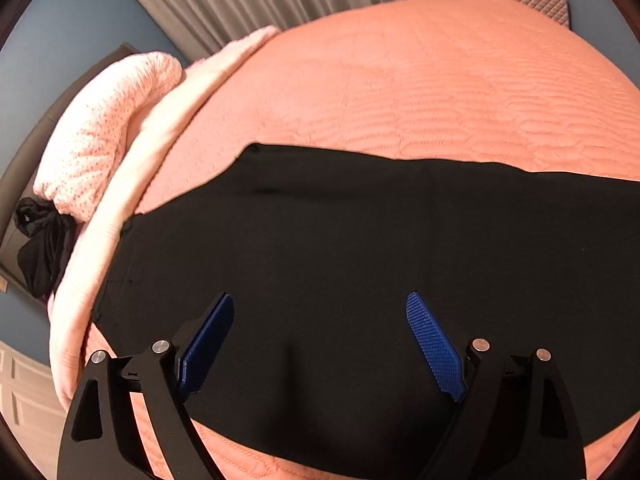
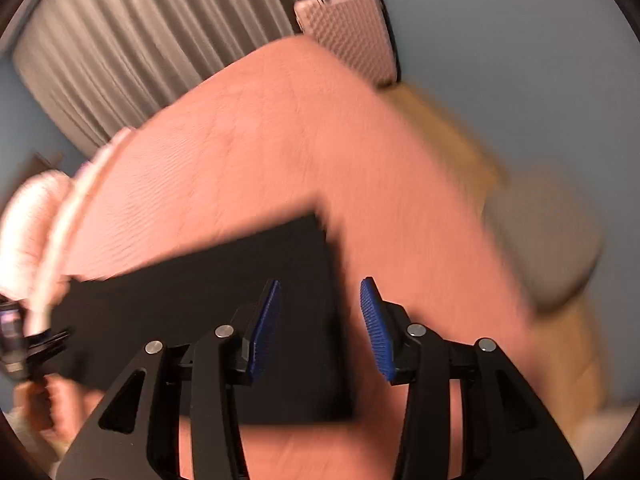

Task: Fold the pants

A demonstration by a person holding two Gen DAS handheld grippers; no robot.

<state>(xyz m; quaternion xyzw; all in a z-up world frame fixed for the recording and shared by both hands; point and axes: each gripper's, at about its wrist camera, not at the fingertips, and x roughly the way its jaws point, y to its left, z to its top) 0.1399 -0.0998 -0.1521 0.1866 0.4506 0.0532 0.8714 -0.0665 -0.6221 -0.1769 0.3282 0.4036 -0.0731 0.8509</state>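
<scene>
Left wrist view: the left tool (image 1: 320, 308) is hovering spread wide, released, over black pants (image 1: 360, 248) lying flat on the bed (image 1: 400, 80). Right wrist view (blurred): the right tool (image 2: 320, 292) is gaping, grasping nothing, straddling the pants' right edge.

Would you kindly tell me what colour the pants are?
Plain black pants, clearest in the left wrist view.

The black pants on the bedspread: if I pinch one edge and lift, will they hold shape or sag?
Probably sag: the black fabric pants lie flat, following the quilted salmon bedspread, so they look limp. Likely light, being thin. They may drag rather than slide, since the quilting looks textured.
</scene>
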